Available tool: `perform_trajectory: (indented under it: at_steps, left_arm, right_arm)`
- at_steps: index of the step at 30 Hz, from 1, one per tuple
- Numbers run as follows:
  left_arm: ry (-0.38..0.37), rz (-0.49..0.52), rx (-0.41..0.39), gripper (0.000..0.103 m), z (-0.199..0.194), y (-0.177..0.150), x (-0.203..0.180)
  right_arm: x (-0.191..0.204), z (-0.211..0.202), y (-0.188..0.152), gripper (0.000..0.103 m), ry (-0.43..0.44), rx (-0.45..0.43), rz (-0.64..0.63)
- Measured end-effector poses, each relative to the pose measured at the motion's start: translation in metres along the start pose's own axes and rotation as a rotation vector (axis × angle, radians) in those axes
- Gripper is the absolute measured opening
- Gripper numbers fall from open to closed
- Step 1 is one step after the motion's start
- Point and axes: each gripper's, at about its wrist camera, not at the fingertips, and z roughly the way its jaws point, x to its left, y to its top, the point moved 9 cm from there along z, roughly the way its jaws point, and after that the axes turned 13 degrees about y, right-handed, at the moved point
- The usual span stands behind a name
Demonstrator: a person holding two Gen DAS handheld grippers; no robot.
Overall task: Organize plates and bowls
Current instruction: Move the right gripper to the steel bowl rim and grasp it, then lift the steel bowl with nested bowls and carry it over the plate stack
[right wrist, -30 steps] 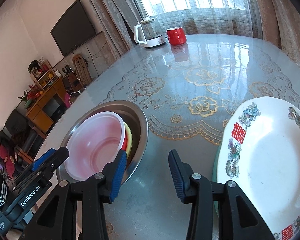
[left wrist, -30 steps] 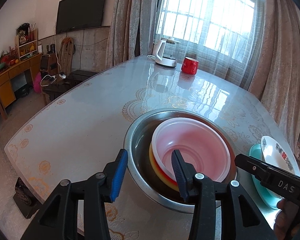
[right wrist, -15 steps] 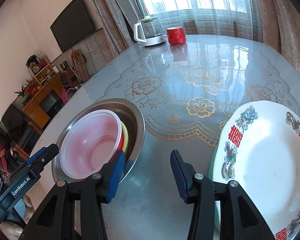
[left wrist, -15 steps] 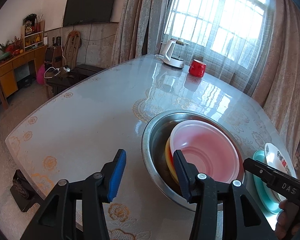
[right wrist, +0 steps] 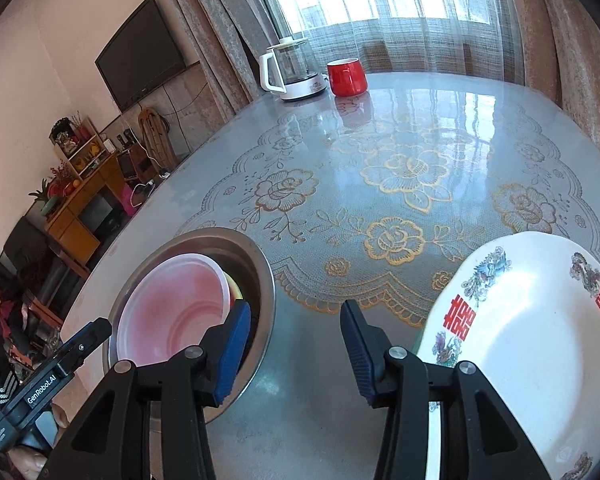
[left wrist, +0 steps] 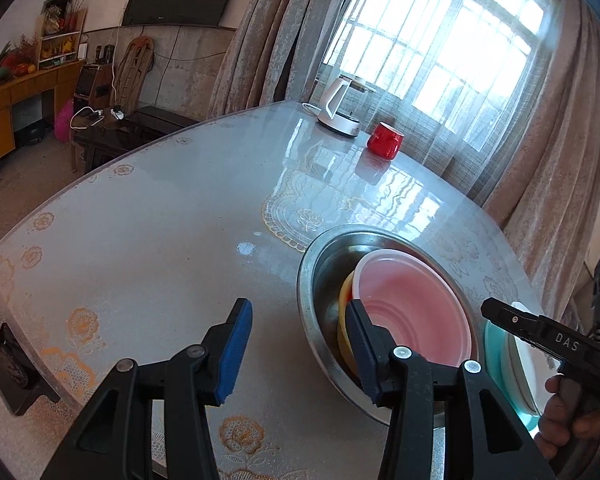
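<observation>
A steel bowl (left wrist: 314, 280) stands on the glass-topped table and holds a pink plastic bowl (left wrist: 416, 312) nested on a yellow one (left wrist: 343, 300). My left gripper (left wrist: 298, 312) is open, its fingers either side of the steel bowl's near left rim without pressing it. Right of the bowls, a white plate (right wrist: 540, 340) with red characters lies on a teal plate (left wrist: 494, 344). My right gripper (right wrist: 295, 312) hangs over bare table between the steel bowl (right wrist: 266, 280) and the white plate. Its jaws are closing with nothing between them.
A white kettle (right wrist: 288, 68) and a red mug (right wrist: 346, 76) stand at the table's far end by the curtained window. The table's edge (left wrist: 28, 300) runs close on the left, with floor, a wooden cabinet and a wall-mounted TV beyond. A hand (left wrist: 564, 412) holds the right gripper.
My left gripper has slid left and rolled a little, so the bowl stack now sits further right in its view. The right gripper stays in place, its jaws slightly narrower.
</observation>
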Motion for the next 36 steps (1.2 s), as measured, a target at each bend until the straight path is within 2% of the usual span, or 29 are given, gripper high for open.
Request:
perform_trajectory:
  at_steps: [1, 4, 8, 12, 16, 22, 26, 28, 36]
  left_arm:
    - [-0.003, 0.000, 0.002, 0.049, 0.002, 0.001, 0.001]
    - [0.002, 0.004, 0.020, 0.048, 0.010, 0.002, 0.002]
    - [0.032, 0.031, 0.031, 0.046, 0.017, 0.001, 0.003]
    - [0.030, 0.069, 0.027, 0.030, 0.018, 0.002, -0.006]
    - [0.040, 0.120, 0.019, 0.019, 0.023, 0.001, -0.016]
    - [0.035, 0.129, 0.015, 0.018, 0.021, -0.002, -0.017]
    - [0.030, 0.133, 0.018, 0.015, 0.020, -0.002, -0.018]
    - [0.036, 0.133, 0.020, 0.015, 0.021, -0.001, -0.020]
    - [0.075, 0.160, 0.005, 0.015, 0.018, -0.004, -0.023]
  right_arm:
    - [0.002, 0.003, 0.001, 0.033, 0.003, 0.009, -0.007]
    - [0.005, 0.014, 0.001, 0.025, 0.001, 0.045, -0.033]
    - [0.006, 0.030, -0.006, 0.024, 0.014, 0.096, -0.026]
    - [0.009, 0.039, -0.015, 0.021, 0.027, 0.132, -0.035]
    - [0.013, 0.044, -0.022, 0.021, 0.021, 0.155, -0.055]
    - [0.012, 0.043, -0.022, 0.021, 0.021, 0.157, -0.041]
    - [0.016, 0.044, -0.021, 0.021, -0.004, 0.160, -0.084]
    - [0.017, 0.044, -0.020, 0.021, -0.018, 0.161, -0.112]
    - [0.015, 0.042, -0.022, 0.021, -0.002, 0.160, -0.073]
